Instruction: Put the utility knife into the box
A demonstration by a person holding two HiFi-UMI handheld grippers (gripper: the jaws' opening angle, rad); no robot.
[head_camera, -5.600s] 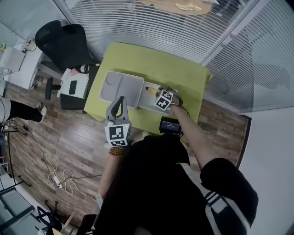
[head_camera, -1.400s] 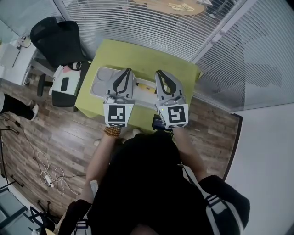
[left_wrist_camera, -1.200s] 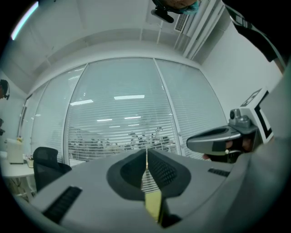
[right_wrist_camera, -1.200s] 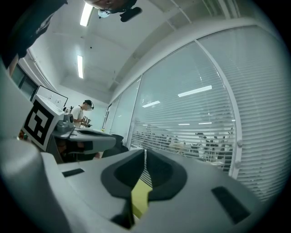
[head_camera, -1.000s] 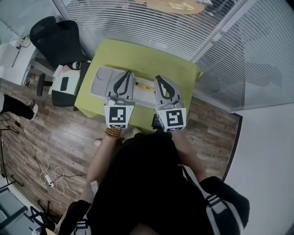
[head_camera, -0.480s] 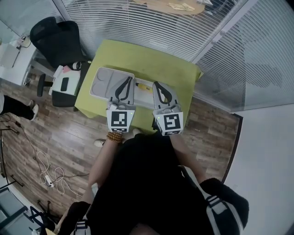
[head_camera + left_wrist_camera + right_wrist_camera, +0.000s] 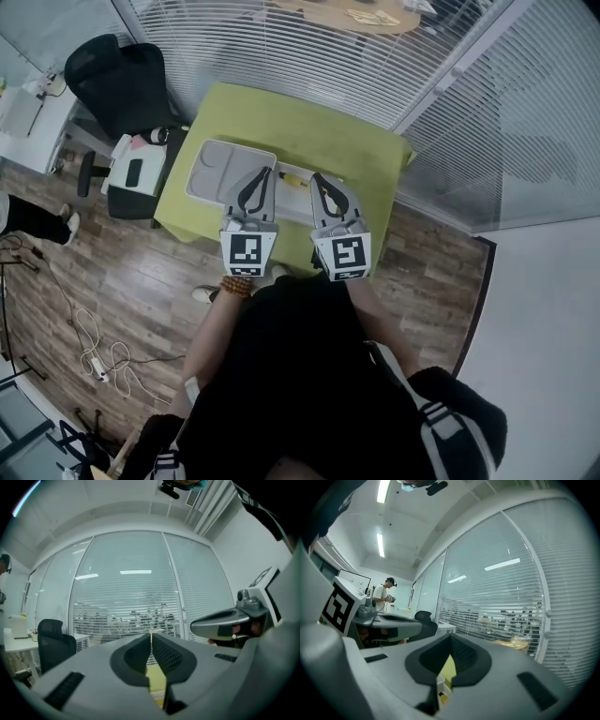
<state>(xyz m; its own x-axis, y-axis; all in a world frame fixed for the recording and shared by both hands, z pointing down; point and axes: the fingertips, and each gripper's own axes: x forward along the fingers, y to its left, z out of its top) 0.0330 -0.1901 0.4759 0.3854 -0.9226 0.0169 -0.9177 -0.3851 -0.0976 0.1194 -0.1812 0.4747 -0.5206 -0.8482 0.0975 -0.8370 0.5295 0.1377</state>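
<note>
- The right tool (image 7: pixel 317 178) has just been closing. Its jaws now meet with nothing between them, as the right gripper view (image 7: pixel 449 640) shows.
- The left tool (image 7: pixel 262 172) is closed and empty too, its pads touching in the left gripper view (image 7: pixel 151 638).
- Over the last second or so, both tools have drawn back from the green desk (image 7: pixel 361 150) towards the person. They now sit lower in the head view, side by side and pointing level.
- A few seconds ago the right tool was down at the box (image 7: pixel 217 171), beside the knife. Now it is clear of it.
- The yellow utility knife (image 7: pixel 292 178) is visible in the gap between the two tools. It appears to lie in the right half of the open grey box.
- Judged from this, the knife looks placed and released, and the task seems all but done.
</note>
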